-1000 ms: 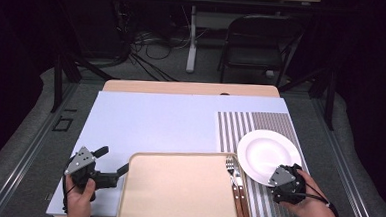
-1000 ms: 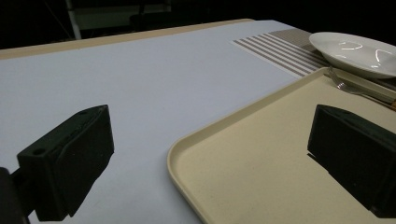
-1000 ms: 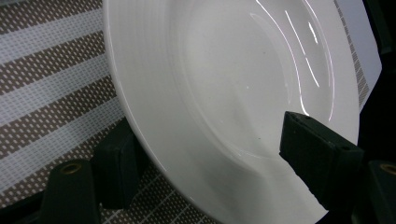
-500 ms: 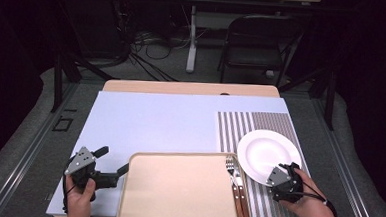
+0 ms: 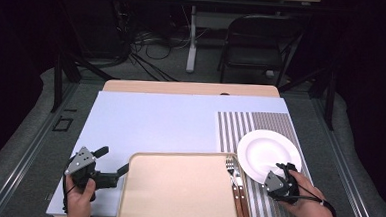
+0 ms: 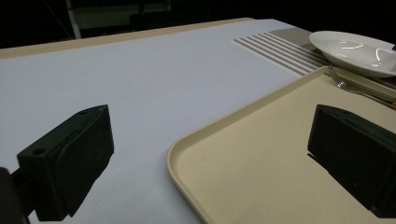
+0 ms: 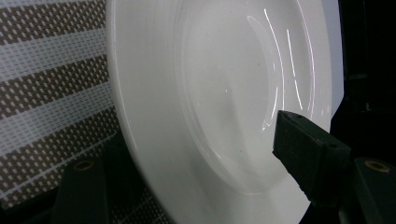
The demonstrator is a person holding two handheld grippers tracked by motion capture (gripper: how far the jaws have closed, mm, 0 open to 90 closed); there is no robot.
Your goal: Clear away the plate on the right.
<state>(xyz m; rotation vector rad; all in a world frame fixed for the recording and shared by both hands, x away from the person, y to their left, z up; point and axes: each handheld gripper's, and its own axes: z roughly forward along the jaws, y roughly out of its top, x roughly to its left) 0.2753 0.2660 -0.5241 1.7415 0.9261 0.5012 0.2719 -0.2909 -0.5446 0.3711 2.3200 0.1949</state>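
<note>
Under plate (image 7: 154, 116) rim, one tong half-hidden — contact unclear

tray (image 5: 186, 193), fork (image 5: 231, 168), striped placemat (image 5: 240, 126)

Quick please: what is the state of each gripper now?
Left gripper: open, holding nothing, jaws astride the corner of the beige plastic tray.
Right gripper: jaws closing around the rim of the round white plate; grip not yet sure.
</note>
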